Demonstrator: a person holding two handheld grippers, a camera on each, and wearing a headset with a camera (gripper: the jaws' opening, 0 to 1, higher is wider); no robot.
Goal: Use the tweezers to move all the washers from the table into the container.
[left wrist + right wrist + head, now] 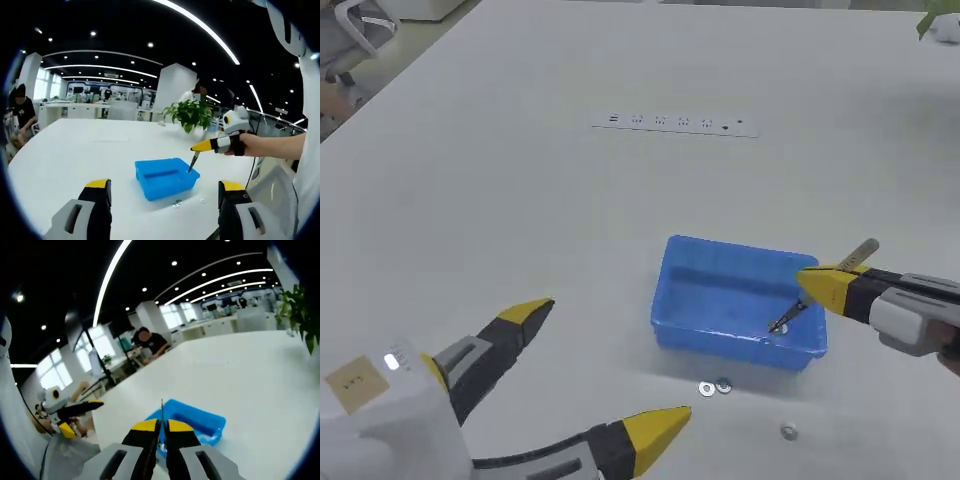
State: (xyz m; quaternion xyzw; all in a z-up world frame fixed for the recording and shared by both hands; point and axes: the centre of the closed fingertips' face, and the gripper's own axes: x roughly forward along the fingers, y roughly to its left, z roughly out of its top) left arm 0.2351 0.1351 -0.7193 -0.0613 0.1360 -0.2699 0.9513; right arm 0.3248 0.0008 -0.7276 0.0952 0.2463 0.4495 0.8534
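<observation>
Right hand-held gripper (pixel 815 283): we are pinching the tweezers (pixel 790 315), their tips slanting down into the container (pixel 740 248).
Left hand-held gripper (pixel 605 365): we are holding it spread, well apart.
Washers (pixel 707 388): lying on the worktop (pixel 520 200) just outside the near wall, toward us from the tips; right nearer.

No text can be read. A tan sticker (pixel 353 381) on the left gripper (pixel 605 365) bears faint marks, perhaps digits, too blurred to tell. The strip (pixel 675 123) set in the table (pixel 470 200) carries tiny illegible symbols.
</observation>
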